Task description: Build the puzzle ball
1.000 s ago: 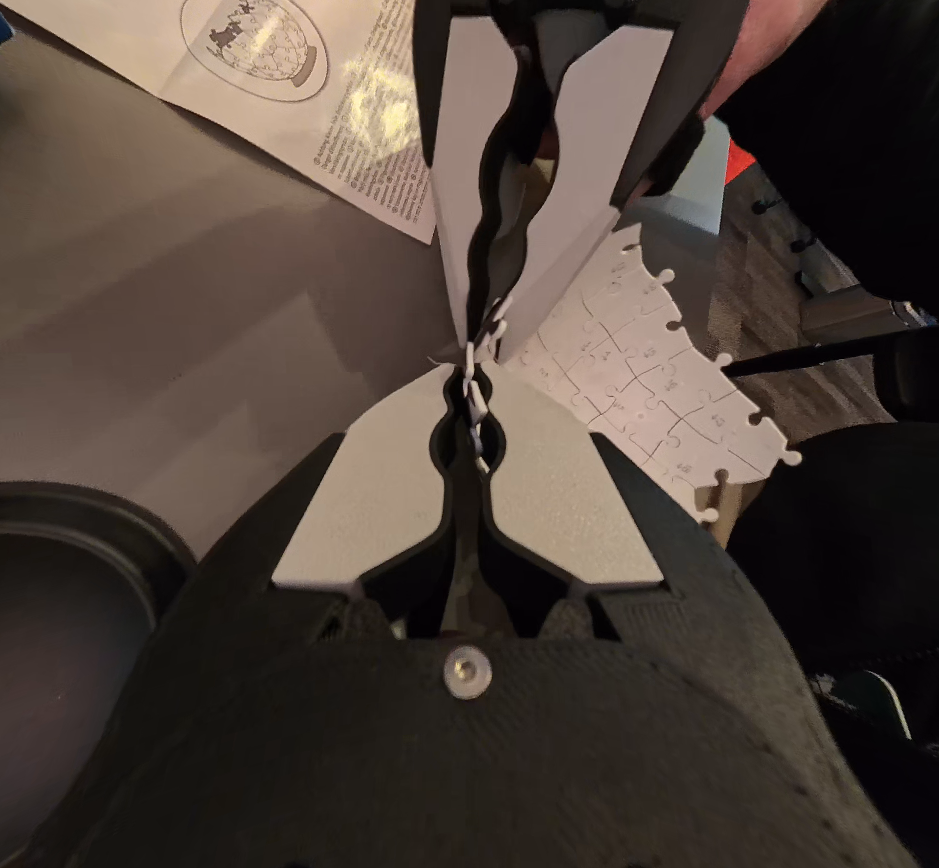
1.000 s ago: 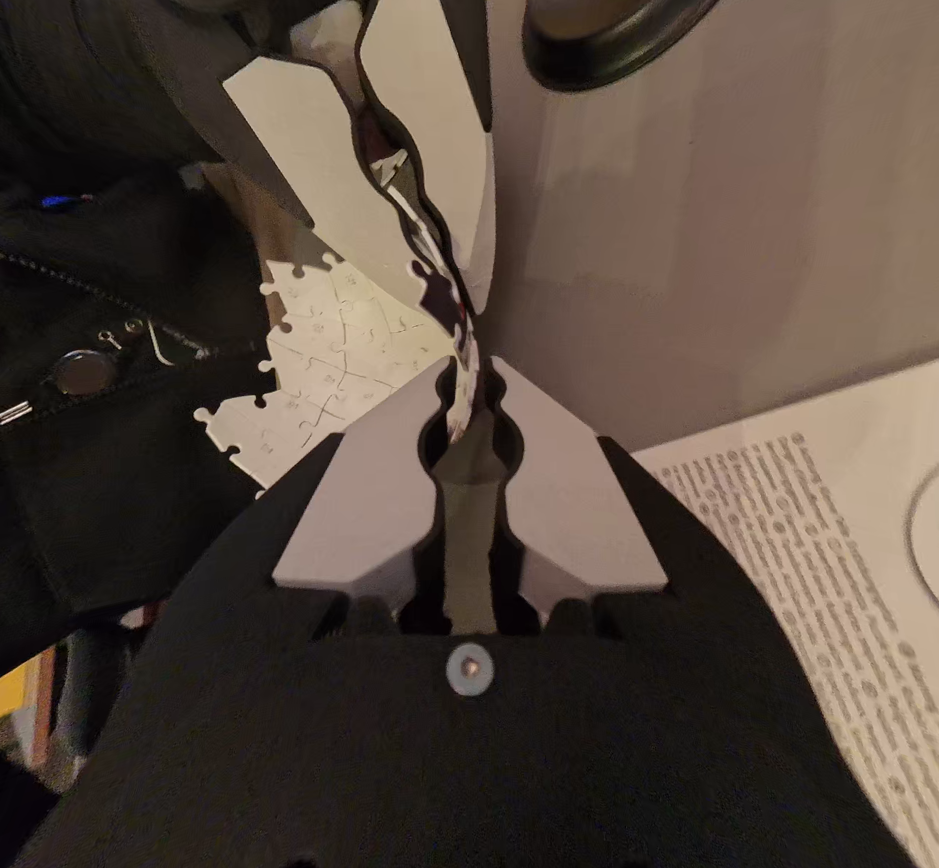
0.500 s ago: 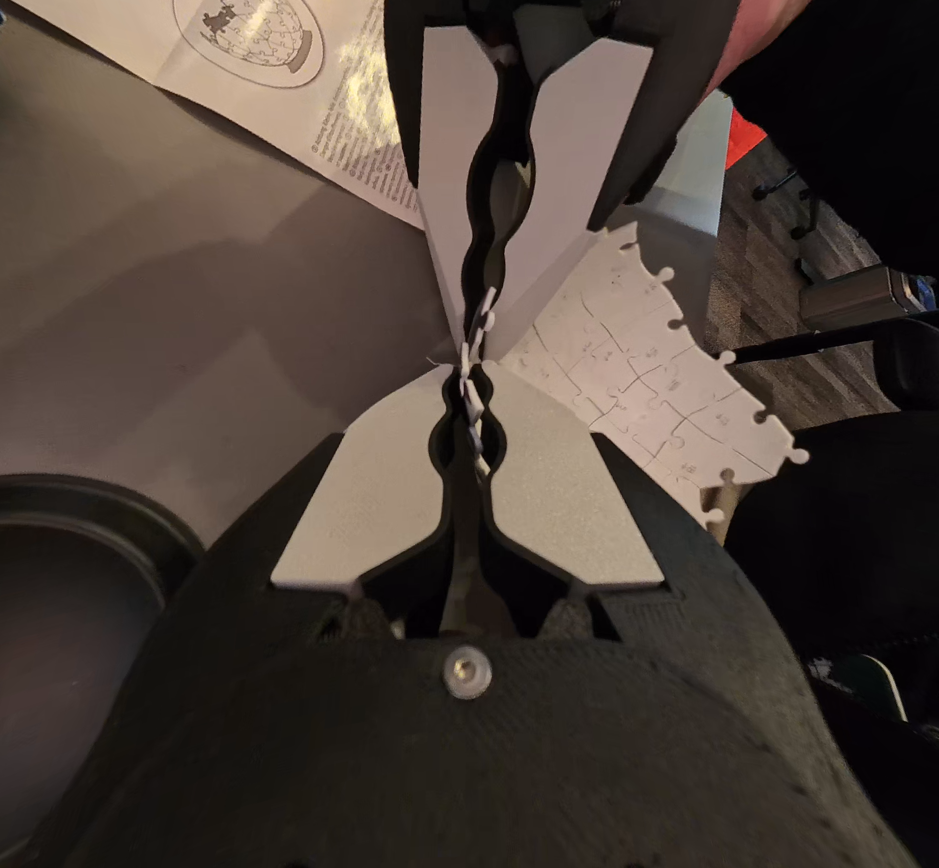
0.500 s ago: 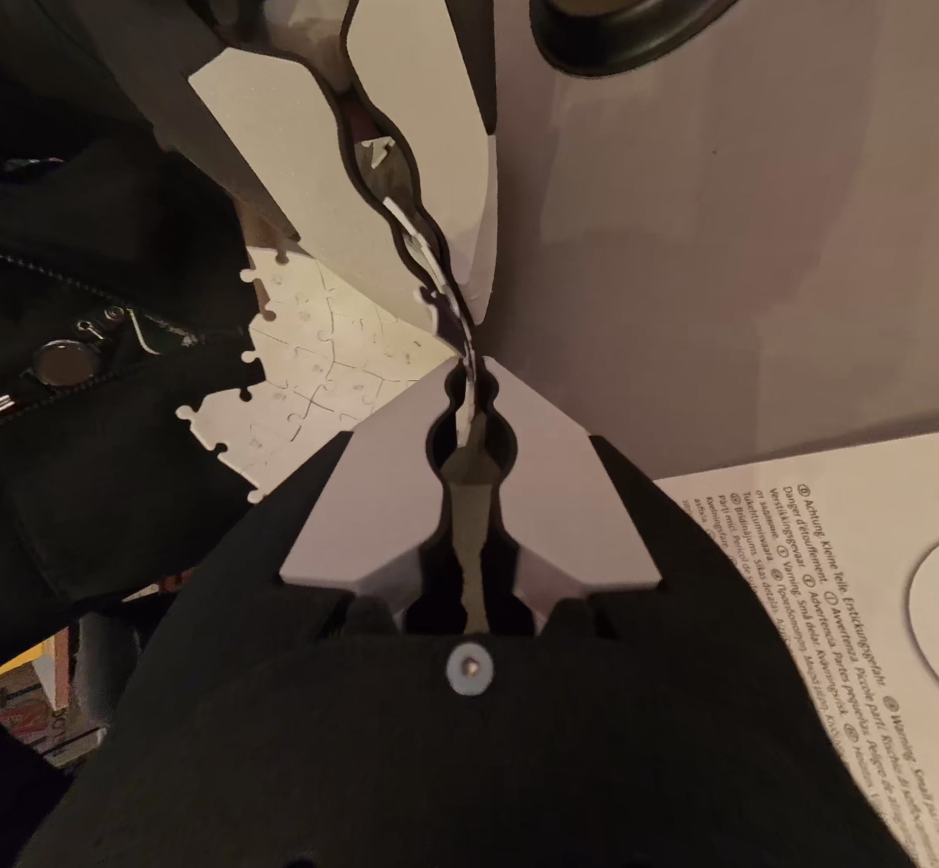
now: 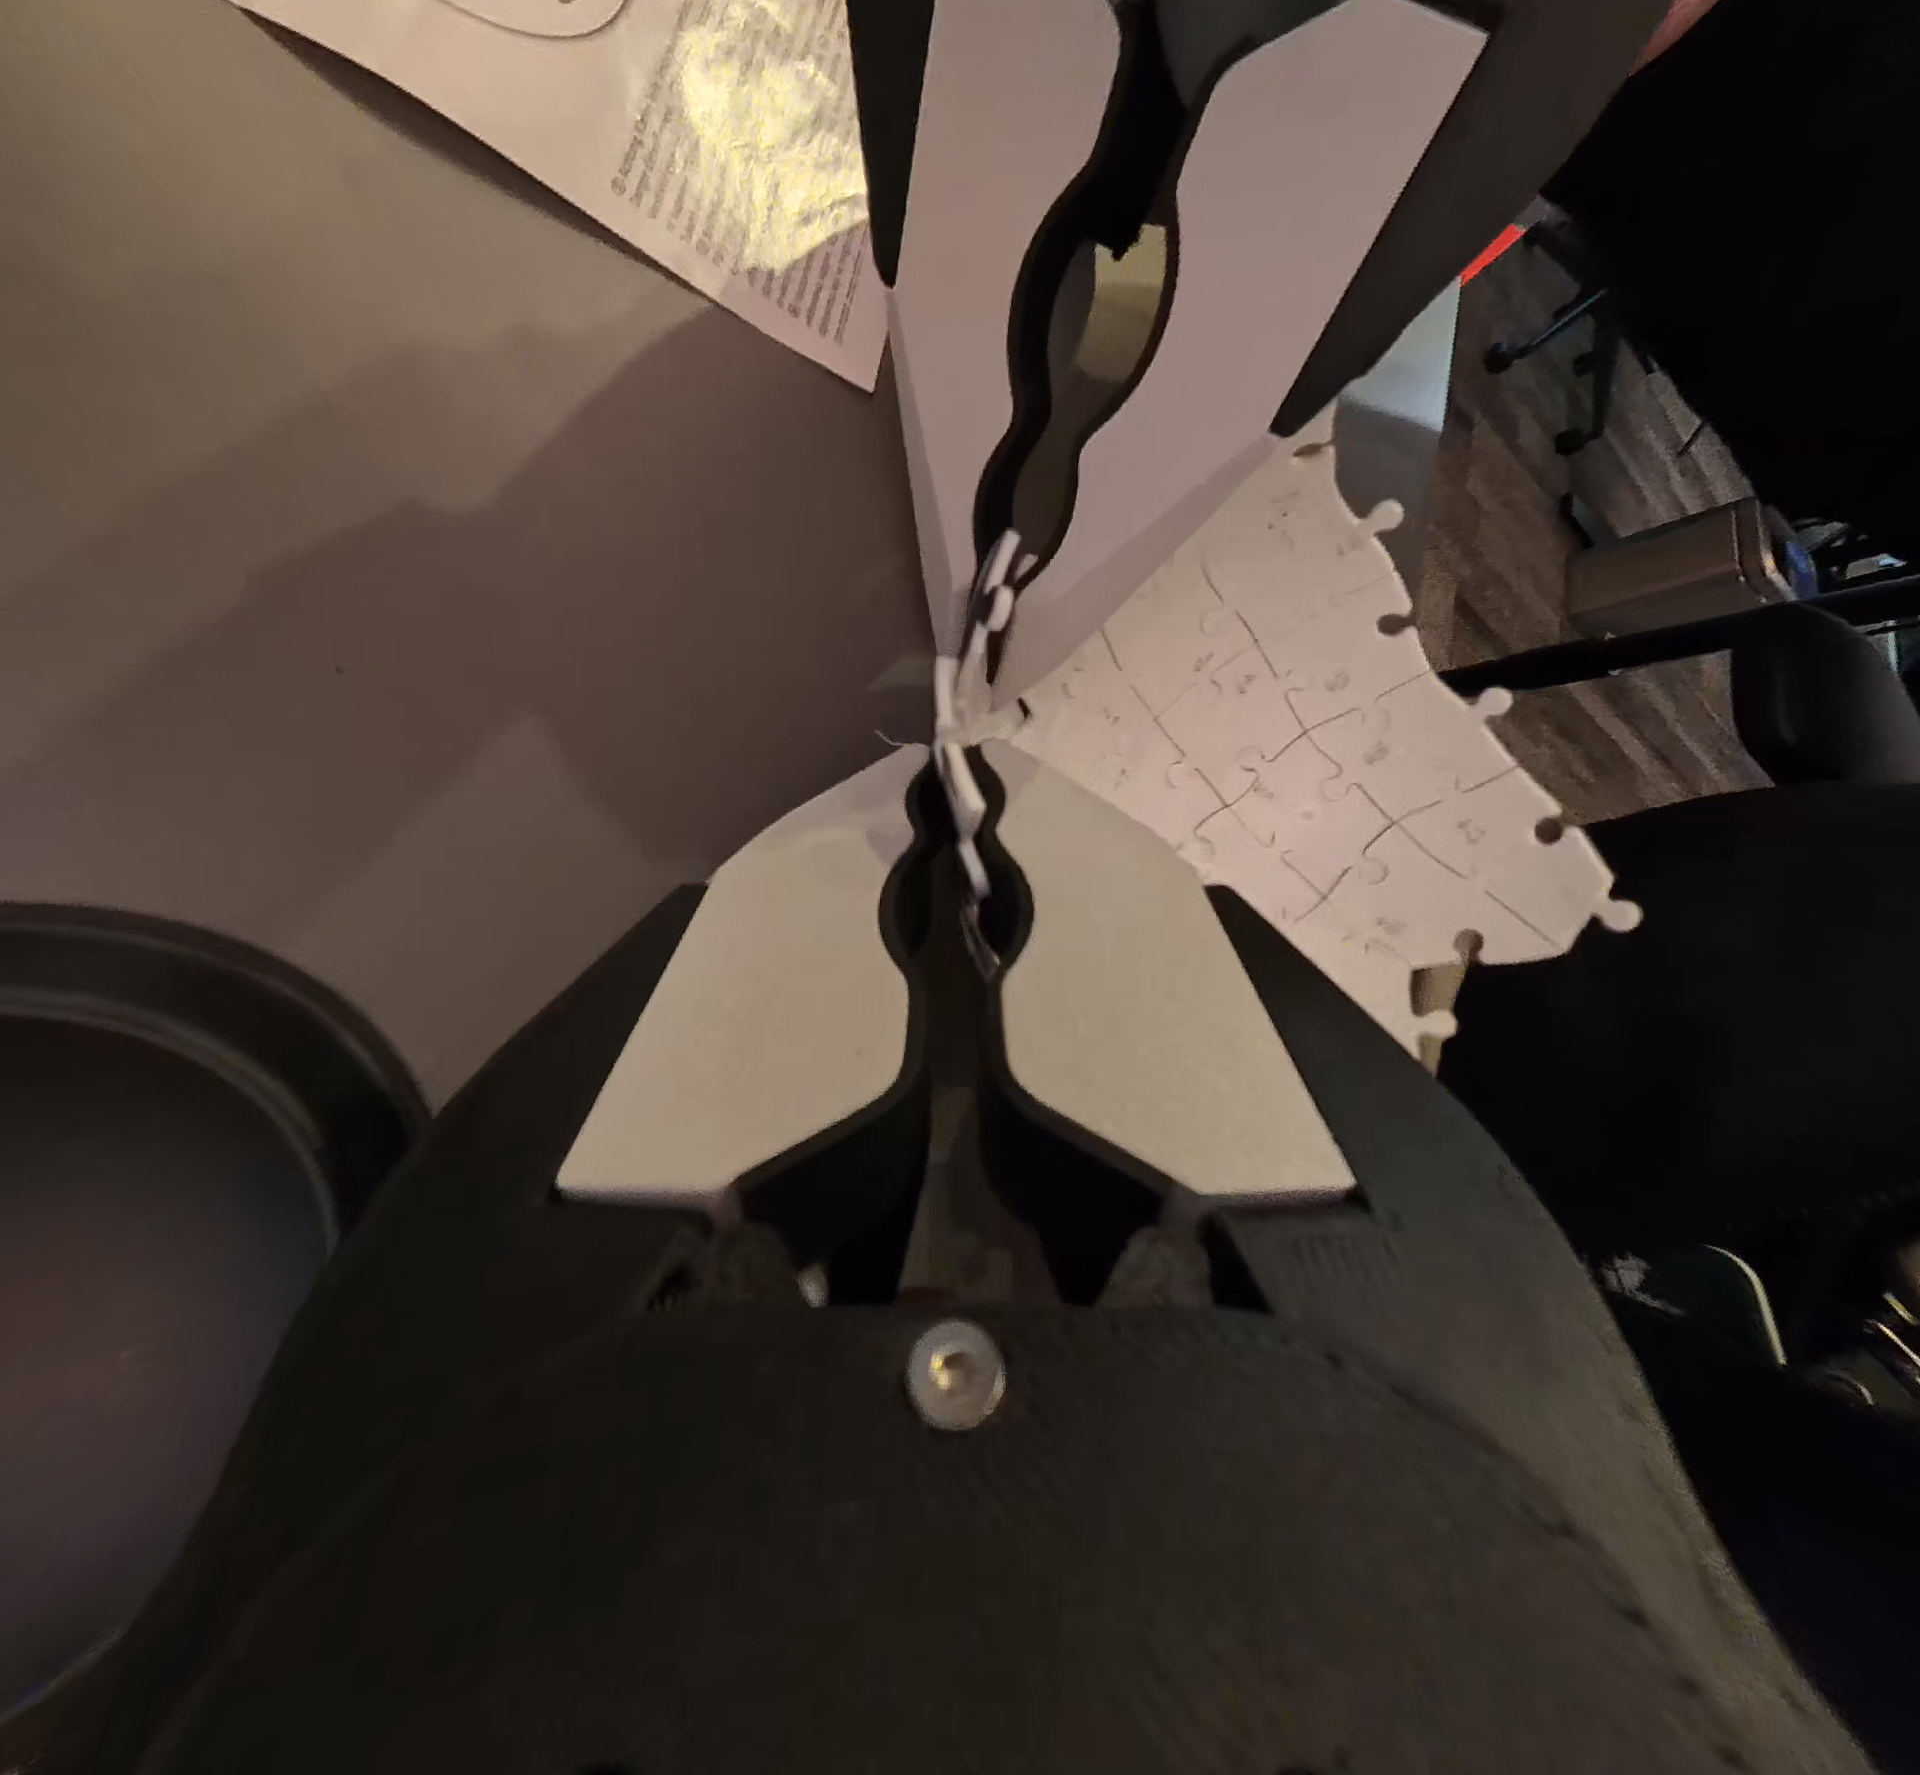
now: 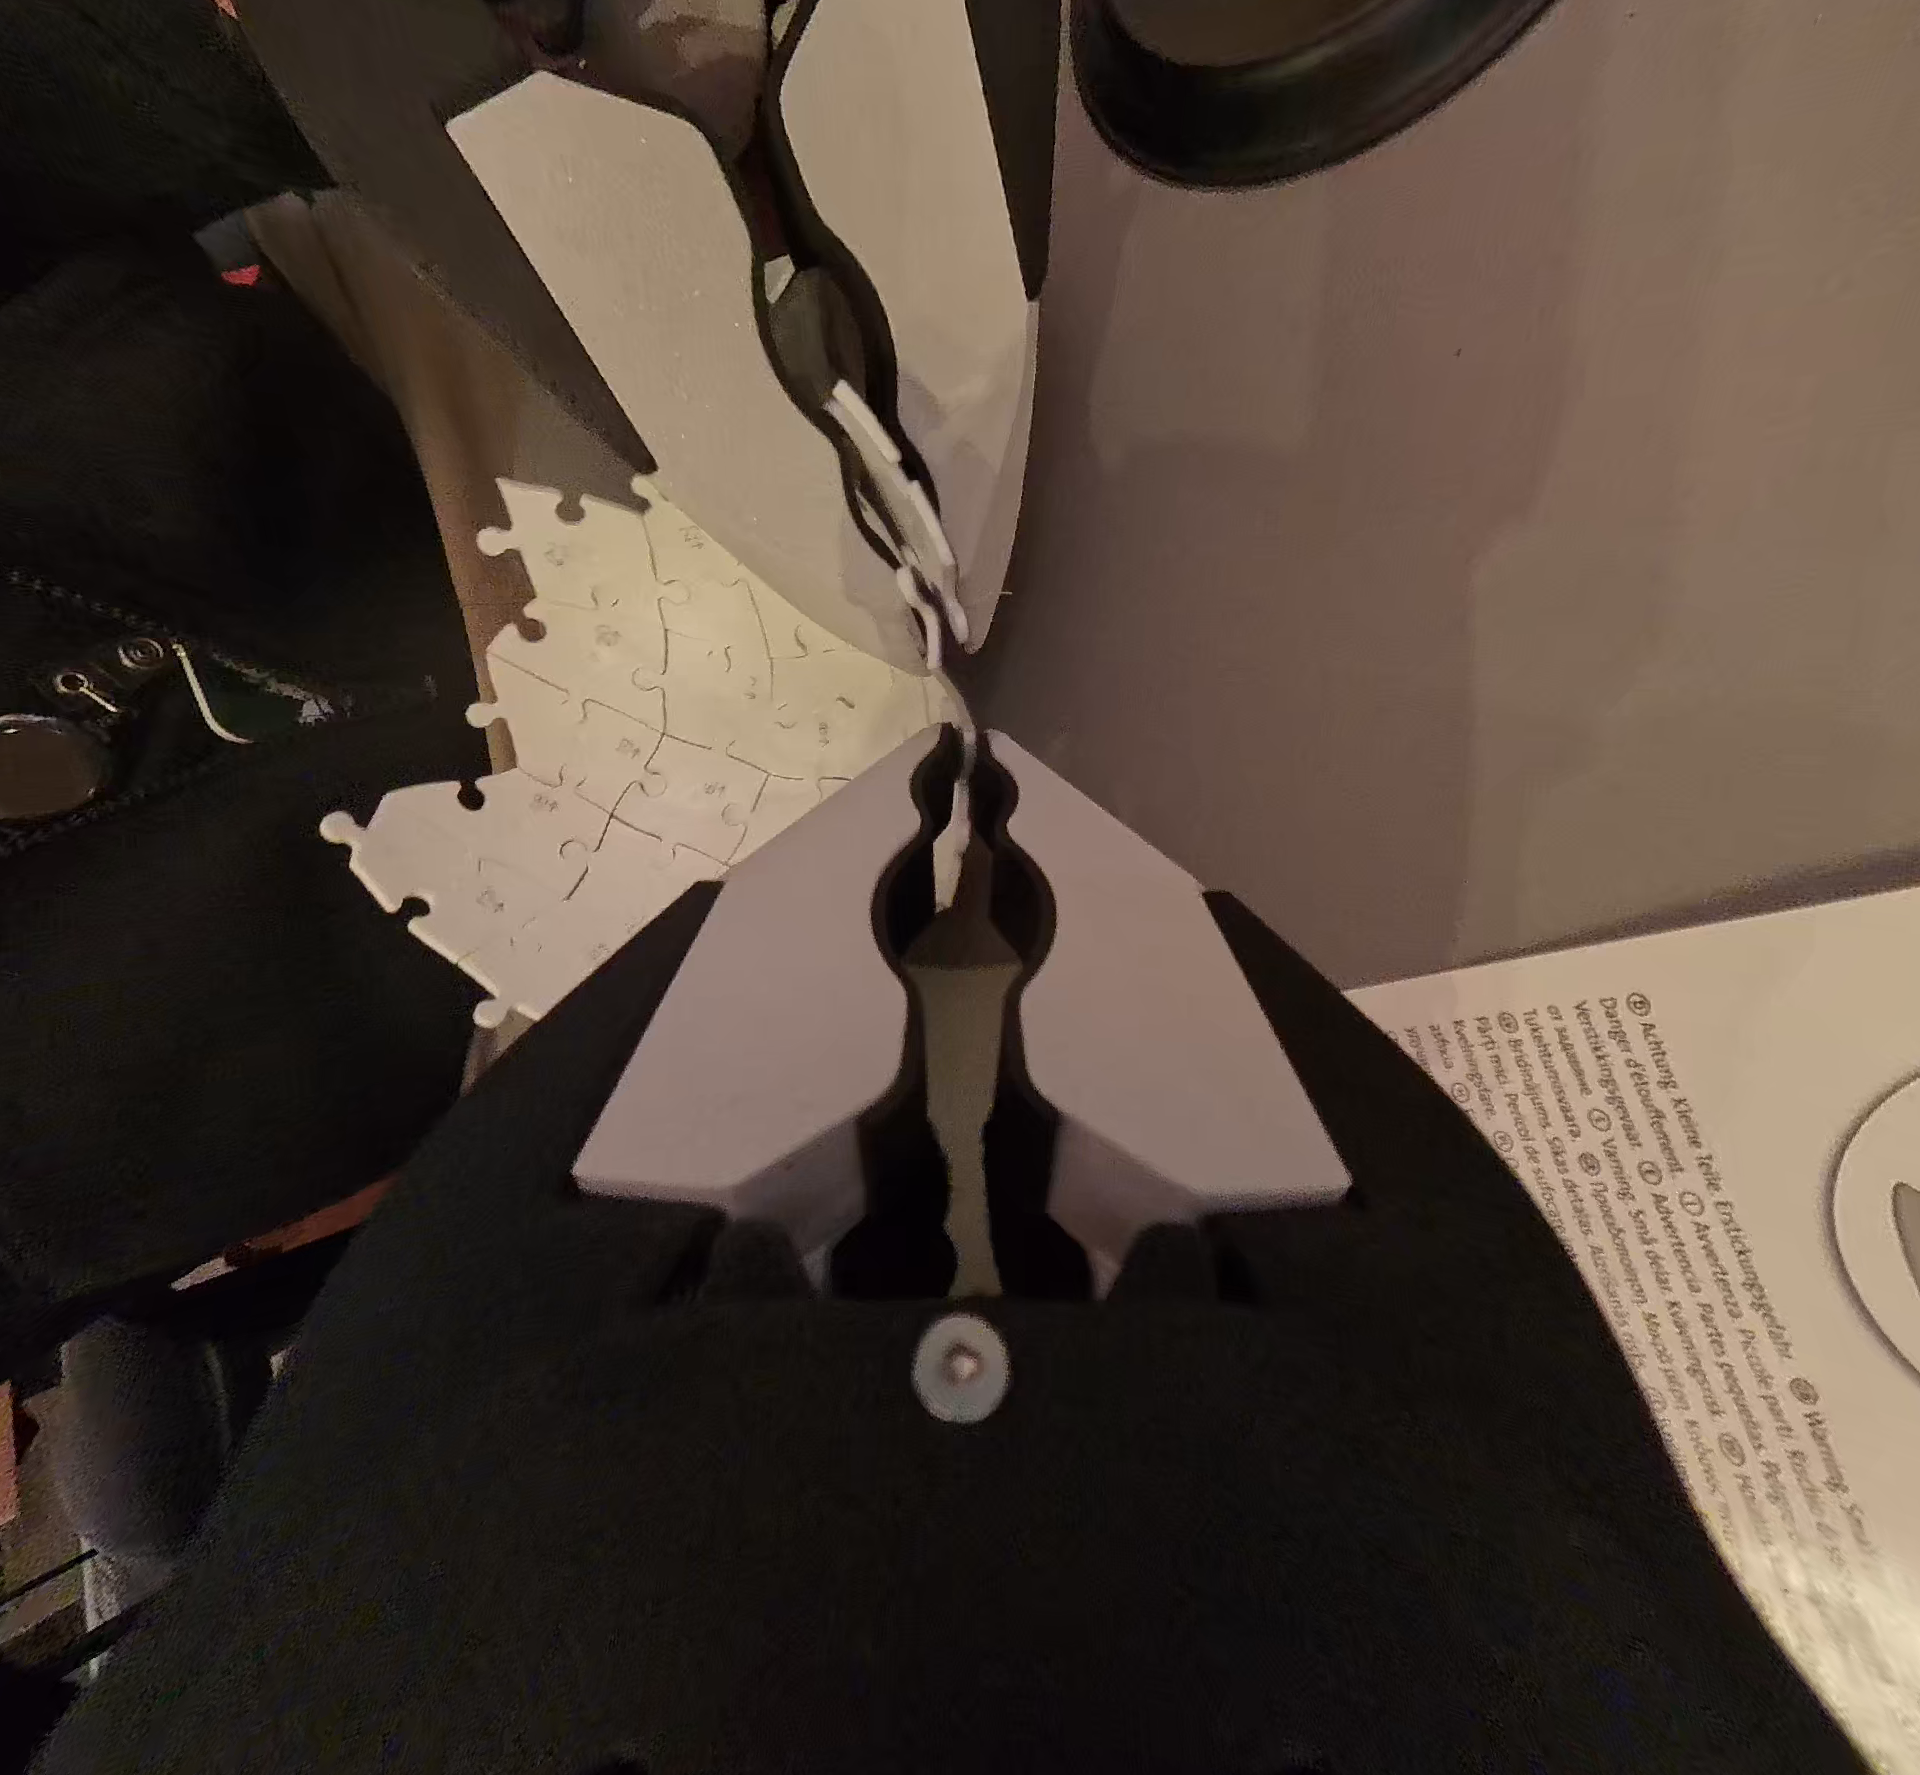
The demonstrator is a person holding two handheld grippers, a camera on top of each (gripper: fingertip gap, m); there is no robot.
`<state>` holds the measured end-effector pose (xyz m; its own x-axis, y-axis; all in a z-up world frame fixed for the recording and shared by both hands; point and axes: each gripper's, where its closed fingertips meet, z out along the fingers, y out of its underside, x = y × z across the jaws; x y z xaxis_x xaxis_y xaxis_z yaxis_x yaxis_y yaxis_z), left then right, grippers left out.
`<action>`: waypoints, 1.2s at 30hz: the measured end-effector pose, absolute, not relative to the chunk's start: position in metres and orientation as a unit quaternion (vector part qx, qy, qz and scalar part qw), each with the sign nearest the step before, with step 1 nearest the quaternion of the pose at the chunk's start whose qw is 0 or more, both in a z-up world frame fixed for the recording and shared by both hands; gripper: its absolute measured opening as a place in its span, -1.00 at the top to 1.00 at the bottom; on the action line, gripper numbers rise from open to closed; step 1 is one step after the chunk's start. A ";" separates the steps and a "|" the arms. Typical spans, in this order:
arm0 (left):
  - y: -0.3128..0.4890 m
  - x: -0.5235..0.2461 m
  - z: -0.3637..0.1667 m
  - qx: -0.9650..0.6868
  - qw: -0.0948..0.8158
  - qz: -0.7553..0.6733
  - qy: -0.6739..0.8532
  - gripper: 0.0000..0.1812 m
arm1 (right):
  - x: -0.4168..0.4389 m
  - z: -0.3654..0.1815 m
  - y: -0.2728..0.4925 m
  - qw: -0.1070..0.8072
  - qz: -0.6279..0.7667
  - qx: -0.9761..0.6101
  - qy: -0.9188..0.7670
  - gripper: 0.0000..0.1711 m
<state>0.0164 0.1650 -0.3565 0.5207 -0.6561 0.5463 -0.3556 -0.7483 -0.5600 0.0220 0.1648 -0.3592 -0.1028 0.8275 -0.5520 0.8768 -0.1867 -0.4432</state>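
Note:
My left gripper (image 5: 958,761) is shut on a thin puzzle piece (image 5: 968,842) seen edge-on between its jaws. My right gripper (image 6: 961,738) is shut on another puzzle piece (image 6: 951,852). The two grippers meet tip to tip above the table, with the pieces touching. The right gripper (image 5: 982,676) comes in from the top of the left wrist view, and the left gripper (image 6: 945,634) from the top of the right wrist view. A curved assembled puzzle section (image 5: 1330,738), white side showing, spreads out from the meeting point; it also shows in the right wrist view (image 6: 644,738). I cannot tell which gripper holds it.
A printed instruction sheet (image 5: 623,11) lies on the grey table (image 5: 364,530) and also shows in the right wrist view (image 6: 1662,1154). A black round tray (image 5: 156,1154) sits close by; its rim shows in the right wrist view (image 6: 1299,115). A person's dark clothing (image 6: 208,894) is beside the table edge. Only a small space, under 4 cm, lies between the two pairs of fingers.
Both grippers stay shut and tip to tip. The right gripper has come closer and tilted a little, and the pieces between the tips have shifted slightly.

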 end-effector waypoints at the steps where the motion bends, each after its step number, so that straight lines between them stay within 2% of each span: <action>1: 0.165 0.017 -0.357 -0.851 0.191 -0.387 0.299 0.97 | 0.022 -0.360 0.165 0.033 -0.379 0.670 0.637 0.99; 26: 0.168 0.018 -0.359 -0.860 0.196 -0.355 0.309 0.97 | 0.024 -0.363 0.167 0.045 -0.308 0.693 0.650 1.00; 36: 0.170 0.018 -0.358 -0.854 0.187 -0.389 0.289 0.97 | 0.022 -0.363 0.173 0.015 -0.304 0.680 0.667 0.98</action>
<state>0.0178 0.1701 -0.3579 0.5295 -0.6400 0.5568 -0.3492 -0.7626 -0.5445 0.0224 0.1732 -0.3627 -0.0753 0.8982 -0.4331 0.9164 -0.1088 -0.3851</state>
